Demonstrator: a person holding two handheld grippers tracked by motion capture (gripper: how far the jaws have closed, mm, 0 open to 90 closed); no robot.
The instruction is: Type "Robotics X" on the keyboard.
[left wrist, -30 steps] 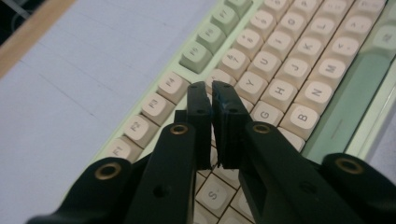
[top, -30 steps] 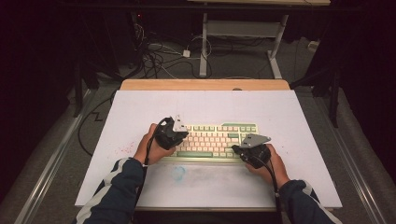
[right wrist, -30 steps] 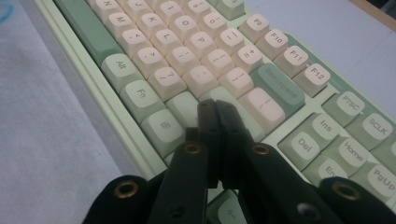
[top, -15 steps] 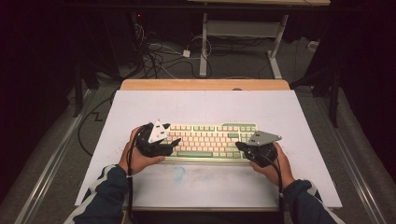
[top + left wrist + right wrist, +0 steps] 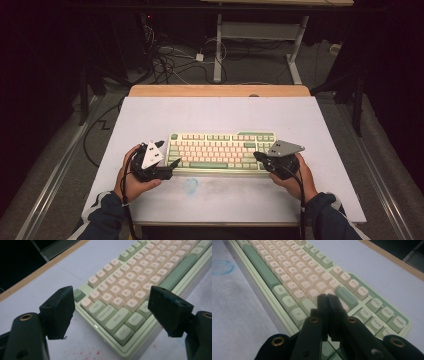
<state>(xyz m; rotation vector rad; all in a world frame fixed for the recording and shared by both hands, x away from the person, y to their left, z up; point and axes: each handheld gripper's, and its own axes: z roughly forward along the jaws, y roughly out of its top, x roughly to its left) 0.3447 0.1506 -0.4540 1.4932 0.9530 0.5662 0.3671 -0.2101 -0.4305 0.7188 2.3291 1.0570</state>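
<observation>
A pale green keyboard (image 5: pixel 222 152) with cream and green keys lies in the middle of the white table top (image 5: pixel 220 115). My left gripper (image 5: pixel 172 164) sits just off the keyboard's left end, pointing at it. In the left gripper view the left gripper (image 5: pixel 112 308) has jaws that have just been opening and now stand wide apart. Nothing is held between them, and the keyboard's left corner (image 5: pixel 125 305) lies beyond. My right gripper (image 5: pixel 258 156) is at the keyboard's right end. In the right gripper view the right gripper (image 5: pixel 327 299) has jaws pressed together over the right-hand keys (image 5: pixel 312 282).
A faint blue circle (image 5: pixel 190 185) is drawn on the table in front of the keyboard, and red specks (image 5: pixel 85 352) dot the surface near the left gripper. The wooden table edge (image 5: pixel 220 90) runs along the back. Cables (image 5: pixel 170 60) and a desk frame (image 5: pixel 260 30) lie beyond.
My left hand has slid left, from over the keyboard's left keys to just off its left end, and its jaws have opened. The right hand has stayed put.
</observation>
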